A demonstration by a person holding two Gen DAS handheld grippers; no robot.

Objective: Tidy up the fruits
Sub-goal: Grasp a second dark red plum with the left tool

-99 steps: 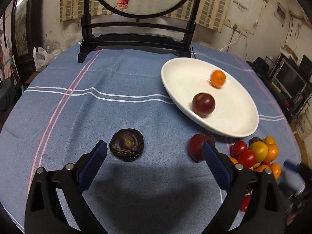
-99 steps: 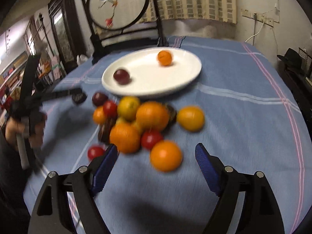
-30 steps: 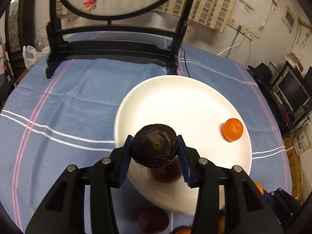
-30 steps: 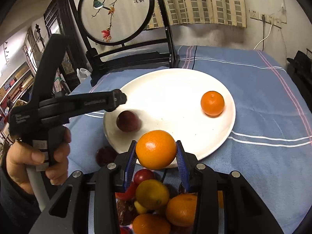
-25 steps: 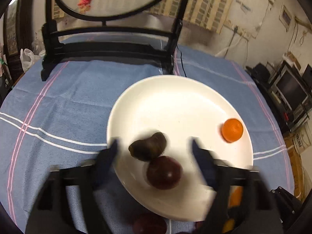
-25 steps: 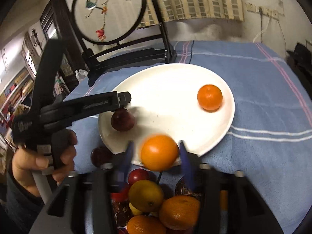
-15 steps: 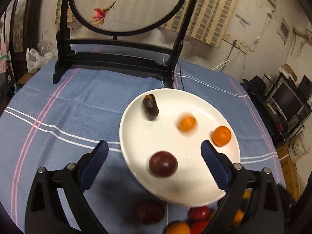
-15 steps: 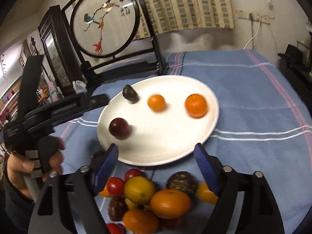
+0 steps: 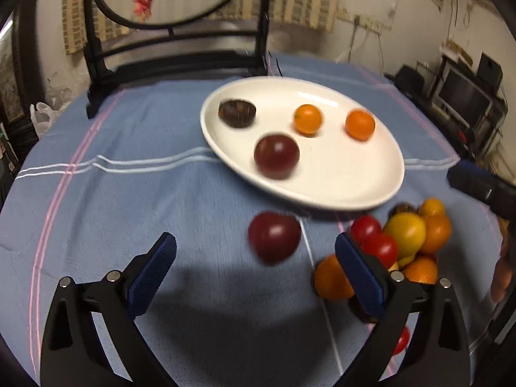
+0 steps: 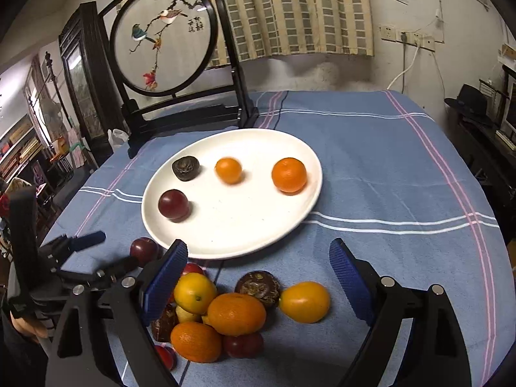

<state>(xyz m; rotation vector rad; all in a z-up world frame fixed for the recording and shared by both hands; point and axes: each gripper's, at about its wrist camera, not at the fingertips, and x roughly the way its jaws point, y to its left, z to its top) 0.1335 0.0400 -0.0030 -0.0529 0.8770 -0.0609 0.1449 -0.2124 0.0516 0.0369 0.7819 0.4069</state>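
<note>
Mid-task, between picks: four fruits sit on the white plate (image 10: 303, 213), namely a dark plum (image 10: 173, 203), a wrinkled dark fruit (image 10: 185, 168), a small orange (image 10: 228, 170) and a bigger orange (image 10: 289, 174). The rest are still off the plate on the blue-cloth surface (image 10: 387, 167). Both tongs are wide and carry nothing. The left tongs (image 9: 254, 267) are lined up on the lone red plum (image 9: 274, 237), which lies on the cloth just short of the plate's near rim and roughly between the pads, slightly ahead of them. The next move looks like advance, drop, and close on it. The right tongs (image 10: 258, 277) hover over the fruit pile (image 10: 237, 314), with its front fruits between the pads. The yellow fruit (image 10: 304, 302) at the pile's right edge looks the easiest grab since little touches it. Risk: nudging the pile and rolling fruit.
</note>
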